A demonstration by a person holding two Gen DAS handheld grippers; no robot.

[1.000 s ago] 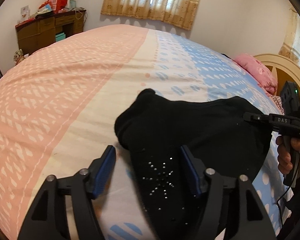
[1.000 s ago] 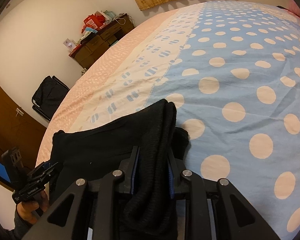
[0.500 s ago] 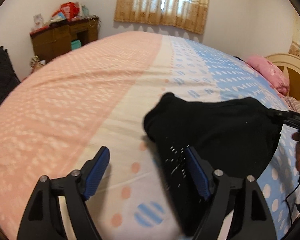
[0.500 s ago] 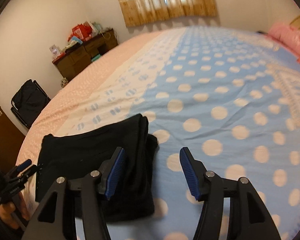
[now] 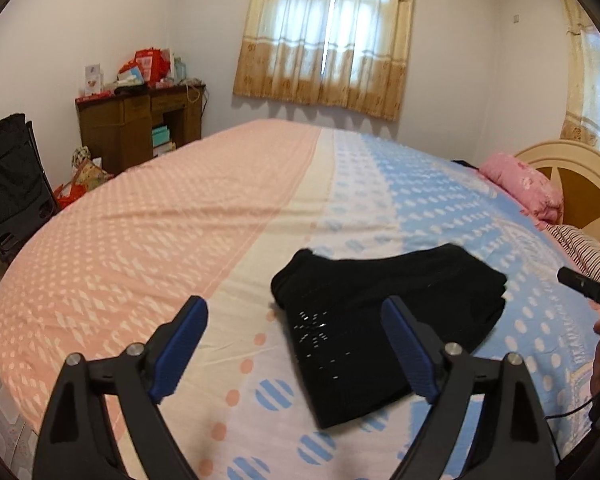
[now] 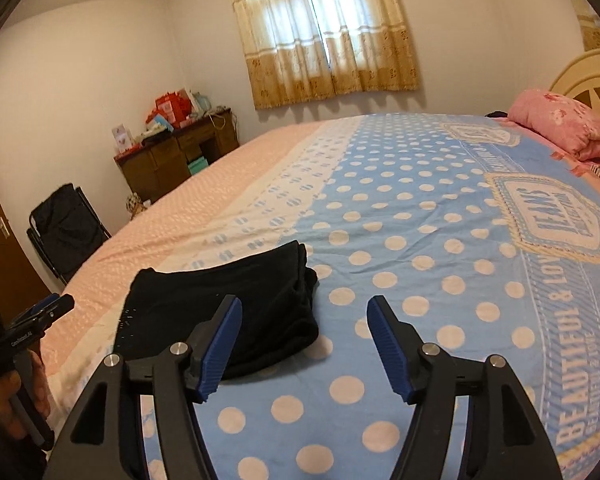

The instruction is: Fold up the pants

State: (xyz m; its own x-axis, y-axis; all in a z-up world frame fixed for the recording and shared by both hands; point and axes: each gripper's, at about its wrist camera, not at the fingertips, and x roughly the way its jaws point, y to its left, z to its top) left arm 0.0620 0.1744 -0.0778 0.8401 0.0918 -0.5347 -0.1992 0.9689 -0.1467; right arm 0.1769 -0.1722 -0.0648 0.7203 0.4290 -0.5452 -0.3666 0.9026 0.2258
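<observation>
Both grippers agape above folded pants (image 5: 384,320)

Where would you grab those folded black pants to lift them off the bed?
Probably the thick stacked edge of the pants on the blue dotted side. The layers bunch there, so the open right tongs could slide in low from that side and pinch them all together.

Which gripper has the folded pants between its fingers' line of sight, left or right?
The left gripper: the black pants lie ahead between its open fingers. The right gripper is open over bare polka-dot bedspread, pants off to its left.
</observation>
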